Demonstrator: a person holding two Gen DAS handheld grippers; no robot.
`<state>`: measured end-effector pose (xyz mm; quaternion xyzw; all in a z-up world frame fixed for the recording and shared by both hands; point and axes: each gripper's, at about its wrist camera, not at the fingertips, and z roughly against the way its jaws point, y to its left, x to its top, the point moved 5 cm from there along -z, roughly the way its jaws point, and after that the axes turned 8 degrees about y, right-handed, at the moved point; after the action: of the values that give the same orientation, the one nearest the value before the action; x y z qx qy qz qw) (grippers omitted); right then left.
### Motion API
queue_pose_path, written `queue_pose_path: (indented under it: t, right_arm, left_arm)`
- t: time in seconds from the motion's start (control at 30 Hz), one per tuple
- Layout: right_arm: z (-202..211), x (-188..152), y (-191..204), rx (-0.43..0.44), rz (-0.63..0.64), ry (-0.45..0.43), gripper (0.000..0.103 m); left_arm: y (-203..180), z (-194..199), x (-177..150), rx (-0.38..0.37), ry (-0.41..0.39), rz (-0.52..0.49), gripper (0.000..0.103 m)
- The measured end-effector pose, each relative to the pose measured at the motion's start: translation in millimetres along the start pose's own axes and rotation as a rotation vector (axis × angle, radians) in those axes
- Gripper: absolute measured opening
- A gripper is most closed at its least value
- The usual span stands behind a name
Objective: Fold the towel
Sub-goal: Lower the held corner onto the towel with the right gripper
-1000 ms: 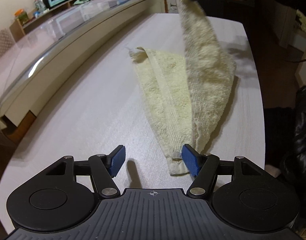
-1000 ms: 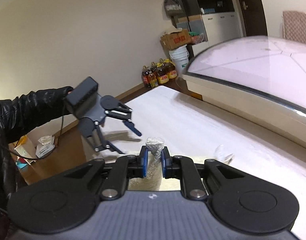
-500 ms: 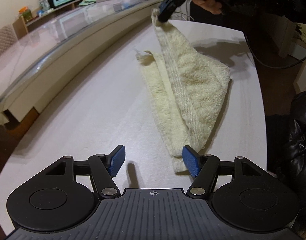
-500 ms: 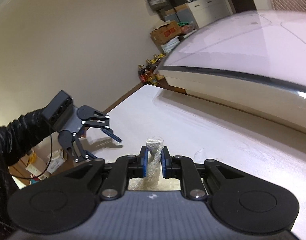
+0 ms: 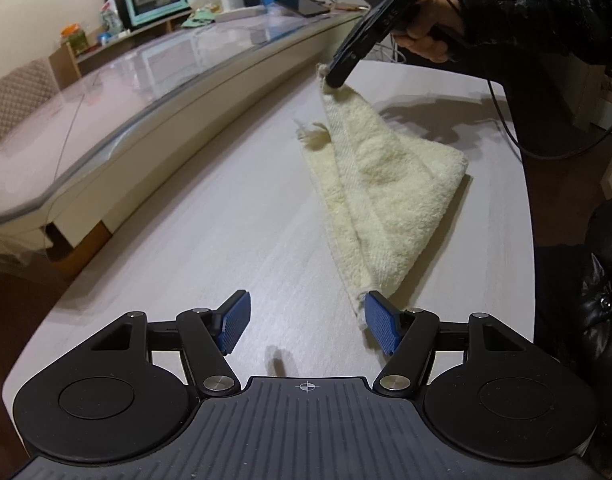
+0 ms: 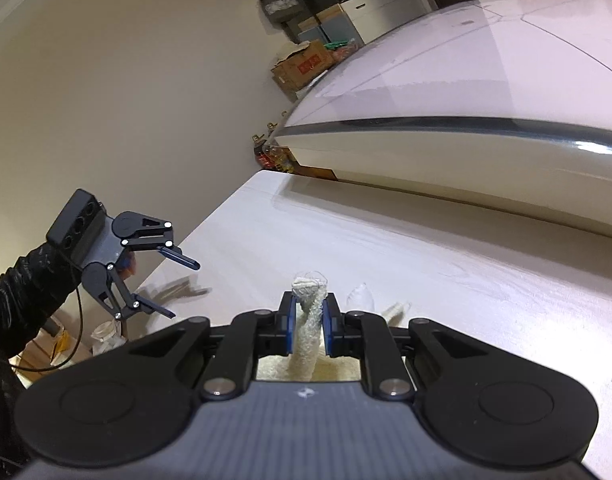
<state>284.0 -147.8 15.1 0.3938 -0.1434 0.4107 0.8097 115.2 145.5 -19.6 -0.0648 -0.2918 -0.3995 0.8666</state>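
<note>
so the left gripper [image 5: 303, 322] sits jaws wide, holding nothing, at the near corner of the towel [image 5: 386, 192] on the table [image 5: 185, 240]; the right gripper [image 6: 306, 318], clamped on the far corner, has swung it down low over the towel's far end since a second ago; fold's nearly laid, though I can't tell if the corners line up
</note>
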Motion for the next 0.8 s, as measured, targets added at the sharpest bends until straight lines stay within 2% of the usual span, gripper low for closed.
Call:
queue_pose_path:
  t: [0.3,0.47,0.67,0.8]
  right_arm:
    - [-15,6,-13,-0.015,-0.047,0.012,0.015]
    - [-25,6,-22,-0.007,-0.082,0.014,0.015]
    - [-34,5,-32,-0.025,-0.107,0.025,0.015]
    - [-44,2,-39,-0.073,-0.112,0.042,0.015]
  left_arm:
    - [-4,19,10,0.034,-0.057,-0.003,0.068]
    - [-16,24,16,0.025,-0.089,-0.002,0.068]
    - [-30,4,15,0.036,-0.053,-0.003,0.069]
    - [-31,-7,5,0.05,-0.022,0.016,0.069]
